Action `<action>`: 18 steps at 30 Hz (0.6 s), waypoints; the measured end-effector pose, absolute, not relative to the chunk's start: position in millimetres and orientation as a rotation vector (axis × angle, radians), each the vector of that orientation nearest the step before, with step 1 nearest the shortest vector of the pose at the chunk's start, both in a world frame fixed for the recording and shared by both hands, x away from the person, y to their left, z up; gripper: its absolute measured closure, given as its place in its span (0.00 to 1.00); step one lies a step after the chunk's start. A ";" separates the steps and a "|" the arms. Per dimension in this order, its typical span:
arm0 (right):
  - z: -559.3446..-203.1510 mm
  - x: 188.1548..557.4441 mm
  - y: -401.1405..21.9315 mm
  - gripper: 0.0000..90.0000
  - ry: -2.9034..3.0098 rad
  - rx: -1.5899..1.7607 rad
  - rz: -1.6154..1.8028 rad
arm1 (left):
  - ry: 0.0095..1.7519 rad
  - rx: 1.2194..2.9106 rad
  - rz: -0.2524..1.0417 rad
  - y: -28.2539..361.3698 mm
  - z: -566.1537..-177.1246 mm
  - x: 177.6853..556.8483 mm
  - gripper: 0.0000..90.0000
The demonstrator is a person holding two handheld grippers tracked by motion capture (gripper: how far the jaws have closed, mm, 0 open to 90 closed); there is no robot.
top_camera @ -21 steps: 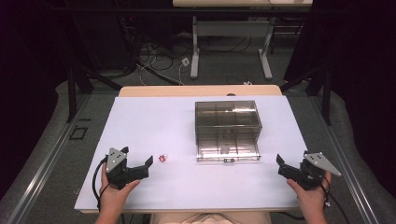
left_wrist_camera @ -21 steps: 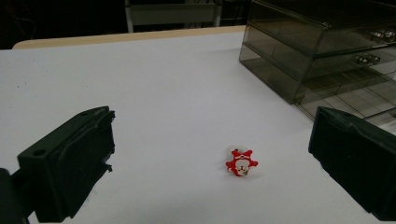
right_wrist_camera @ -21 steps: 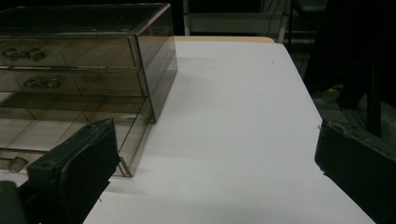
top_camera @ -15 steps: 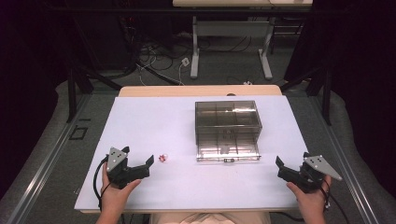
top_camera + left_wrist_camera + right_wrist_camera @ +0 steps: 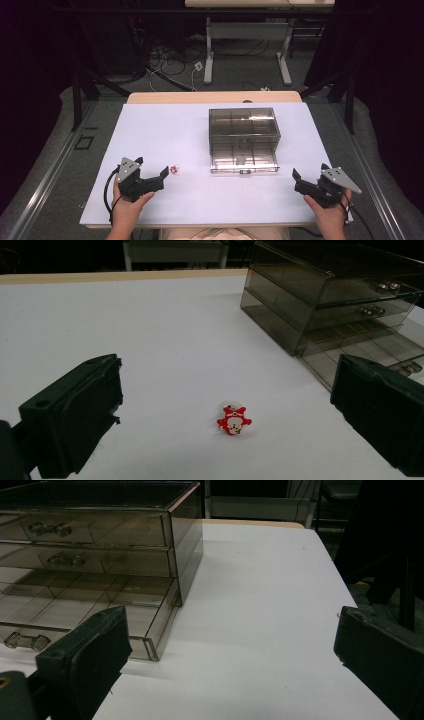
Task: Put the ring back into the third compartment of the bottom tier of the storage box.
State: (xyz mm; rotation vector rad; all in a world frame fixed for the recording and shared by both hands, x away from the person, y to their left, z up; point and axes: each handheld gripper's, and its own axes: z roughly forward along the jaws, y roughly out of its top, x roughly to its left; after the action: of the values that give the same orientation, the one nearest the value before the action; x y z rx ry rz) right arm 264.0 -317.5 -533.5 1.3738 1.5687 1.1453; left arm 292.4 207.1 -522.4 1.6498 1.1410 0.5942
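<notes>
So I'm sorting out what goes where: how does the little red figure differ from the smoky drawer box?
The red figure is tiny and opaque, bright red and white; the drawer box is large, see-through and smoke-grey. The figure lies loose close in front of the left gripper, while the box stands nearer the table's middle with its bottom drawer pulled out. Both rest on the white tabletop, untouched.

A lab — floor cables (image 5: 165, 60), black curtains (image 5: 385, 75).

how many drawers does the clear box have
3, stacked in the clear box: top drawer shut, middle drawer shut, bottom drawer pulled out toward the person.
</notes>
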 end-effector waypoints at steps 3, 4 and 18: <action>-533.7 263.5 -315.6 0.03 1.577 1.355 1.138 | 1.152 1.652 0.591 204.6 -522.7 294.7 0.00; -533.9 263.5 -314.8 0.04 1.574 1.357 1.139 | 1.156 1.656 0.586 203.9 -522.7 295.5 0.00; -536.3 264.9 -313.5 0.03 1.569 1.371 1.135 | 1.175 1.676 0.562 193.8 -523.4 308.5 0.02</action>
State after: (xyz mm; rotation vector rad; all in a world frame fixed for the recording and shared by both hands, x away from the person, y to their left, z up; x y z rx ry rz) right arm 264.9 -313.5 -536.3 1.3708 1.5686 1.1351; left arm 308.5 193.8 -523.4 1.6758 1.1751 0.5619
